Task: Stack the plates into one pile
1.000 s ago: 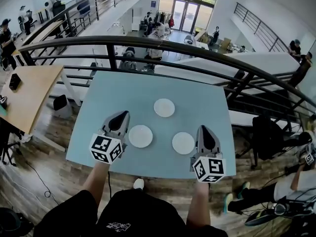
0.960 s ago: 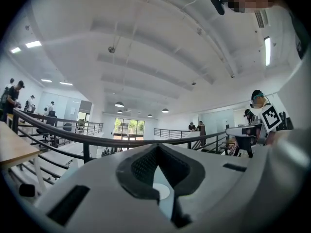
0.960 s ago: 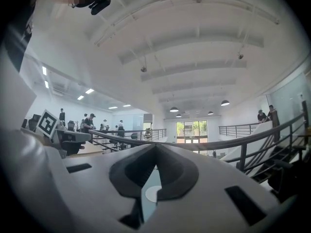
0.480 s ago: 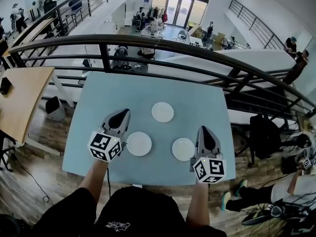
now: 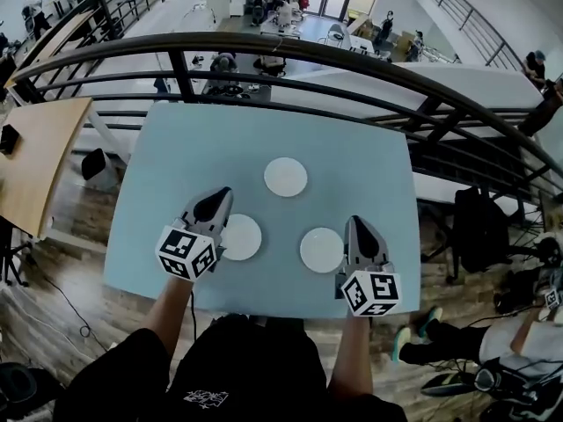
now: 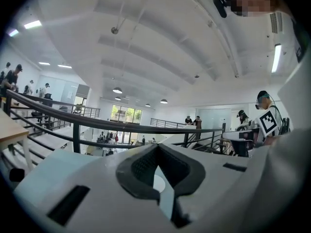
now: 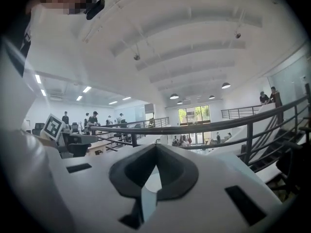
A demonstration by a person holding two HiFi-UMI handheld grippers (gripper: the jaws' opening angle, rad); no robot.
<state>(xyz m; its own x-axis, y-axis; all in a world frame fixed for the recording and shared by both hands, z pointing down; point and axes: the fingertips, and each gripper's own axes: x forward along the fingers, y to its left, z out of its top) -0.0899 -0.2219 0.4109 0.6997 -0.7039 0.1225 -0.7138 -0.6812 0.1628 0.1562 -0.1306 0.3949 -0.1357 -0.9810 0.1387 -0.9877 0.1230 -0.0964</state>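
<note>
Three small, round, shallow white plates lie flat and apart on the pale blue bench (image 5: 167,156), not yet piled. They look thin, stiff and light, with a smooth, glossy-looking face that I judge to be slippery. Whether they are ceramic or plastic cannot be told, so they are best treated as liable to chip. The rim is the only place to take hold. As each plate sits flush on the bench, one jaw would have to slide under the lip while the other comes down on top. A pinch near the edge may let the plate tip or swing, so it should be carried low and level.

The left tongs (image 5: 220,197) are closed with nothing between the jaws, as their own view shows (image 6: 156,148), and the right tongs (image 5: 355,223) are likewise closed and empty (image 7: 155,147). Both would need to open before any grasp.

The left plate (image 5: 241,237) lies just beside the left tongs, on their inner side, level with the body rather than ahead of the tips. The right plate (image 5: 321,250) lies just beside the right tongs, again on the inner side. The far plate (image 5: 286,177) sits further up the bench, ahead of both tongs and roughly midway between them. No plate stands between any jaws, and whether the tongs touch the bench I cannot tell.
</note>
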